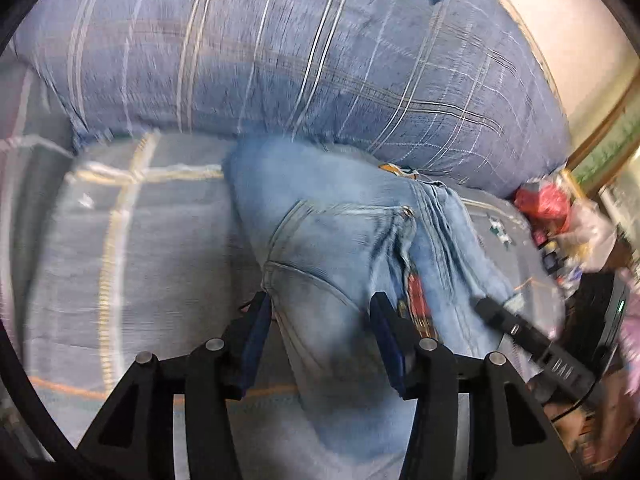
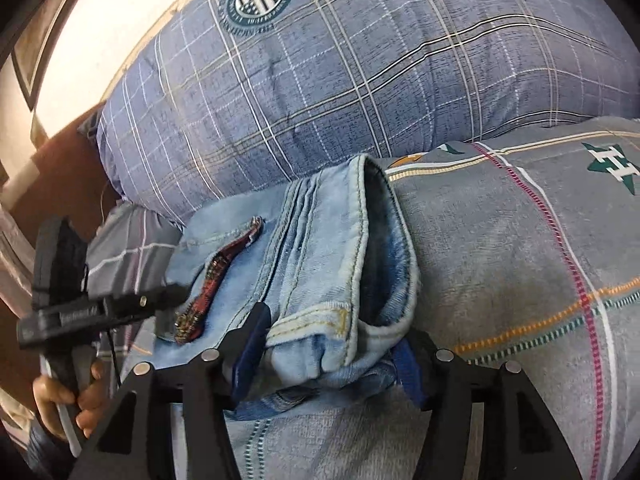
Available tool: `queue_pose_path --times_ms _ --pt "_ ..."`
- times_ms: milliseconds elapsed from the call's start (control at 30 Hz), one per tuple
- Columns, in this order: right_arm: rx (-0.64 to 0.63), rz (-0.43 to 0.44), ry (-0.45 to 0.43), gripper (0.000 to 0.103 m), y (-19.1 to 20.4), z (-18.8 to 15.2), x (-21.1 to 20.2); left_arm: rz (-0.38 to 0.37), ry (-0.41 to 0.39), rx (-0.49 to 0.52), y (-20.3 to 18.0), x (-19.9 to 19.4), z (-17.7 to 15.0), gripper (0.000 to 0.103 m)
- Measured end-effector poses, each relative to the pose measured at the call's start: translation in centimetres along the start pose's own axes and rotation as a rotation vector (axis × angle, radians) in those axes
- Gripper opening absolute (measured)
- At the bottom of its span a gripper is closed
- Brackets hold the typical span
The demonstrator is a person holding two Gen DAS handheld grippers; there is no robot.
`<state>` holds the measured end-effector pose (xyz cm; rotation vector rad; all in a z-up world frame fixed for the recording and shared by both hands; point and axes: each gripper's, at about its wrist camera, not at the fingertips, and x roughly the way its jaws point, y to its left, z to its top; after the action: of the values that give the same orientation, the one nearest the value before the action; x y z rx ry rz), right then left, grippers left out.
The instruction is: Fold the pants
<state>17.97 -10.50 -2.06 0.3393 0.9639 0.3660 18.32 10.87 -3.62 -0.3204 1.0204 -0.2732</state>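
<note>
Light jeans (image 2: pixel 320 256) lie folded on the plaid bedspread (image 2: pixel 520 264) below the pillow (image 2: pixel 320 92), long axis running up-frame; both right gripper (image 2: pixel 328 344) and left gripper (image 1: pixel 320 328) straddle them, jaws released.

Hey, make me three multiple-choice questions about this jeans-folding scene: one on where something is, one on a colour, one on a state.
1. Where does the plaid pillow lie relative to the jeans?
A. Behind them, away from the cameras
B. Under them
C. On top of them

2. What colour are the jeans?
A. Black
B. Light blue
C. Dark green

3. How do the right tongs stand?
A. Far from any cloth
B. Holding a pillow
C. Apart, with denim between the pads

Answers: 1 A, the pillow rises beyond the jeans in both views. 2 B, faded light-blue denim. 3 C, a folded denim edge sits between the blue pads, which stand apart.
</note>
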Motion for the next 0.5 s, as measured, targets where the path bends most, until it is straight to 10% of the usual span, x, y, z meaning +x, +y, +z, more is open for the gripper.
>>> queue_pose_path --times_ms 167,500 --pt "-0.003 0.008 -0.012 0.062 0.4 0.3 -0.9 0.039 -0.085 0.055 -1.6 -3.3 -1.4 0.052" --pt "0.018 -0.048 0.03 0.057 -1.8 -1.3 2.0 0.043 0.042 0.1 -2.6 2.4 -3.1 0.056"
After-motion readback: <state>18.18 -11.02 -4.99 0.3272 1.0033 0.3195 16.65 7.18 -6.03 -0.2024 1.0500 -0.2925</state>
